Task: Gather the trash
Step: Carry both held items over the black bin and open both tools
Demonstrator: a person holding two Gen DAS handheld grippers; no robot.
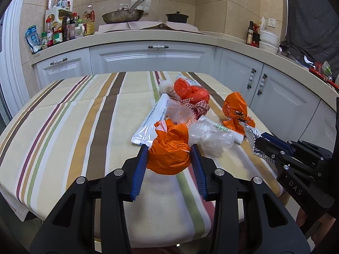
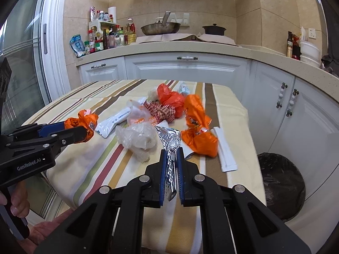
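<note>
My left gripper [image 1: 169, 149] is shut on a crumpled orange plastic bag [image 1: 169, 151], held just above the striped tablecloth [image 1: 74, 116]. From the right wrist view the left gripper [image 2: 84, 130] shows at the left with that orange bag [image 2: 84, 120] in it. My right gripper [image 2: 171, 154] is shut on a strip of crinkled silver foil [image 2: 170, 141]; in the left wrist view the right gripper [image 1: 259, 142] and the foil [image 1: 252, 137] appear at the right. More trash lies mid-table: a clear plastic bag [image 2: 137, 139], orange bags [image 2: 199, 139], a white packet [image 2: 112, 122].
A black-lined bin [image 2: 279, 188] stands on the floor right of the table. White cabinets [image 1: 148, 57] and a countertop with bottles [image 1: 63, 29], a pan [image 1: 122, 15] and a pot [image 1: 177, 18] run behind. A person's hand [image 2: 17, 199] holds the left gripper's handle.
</note>
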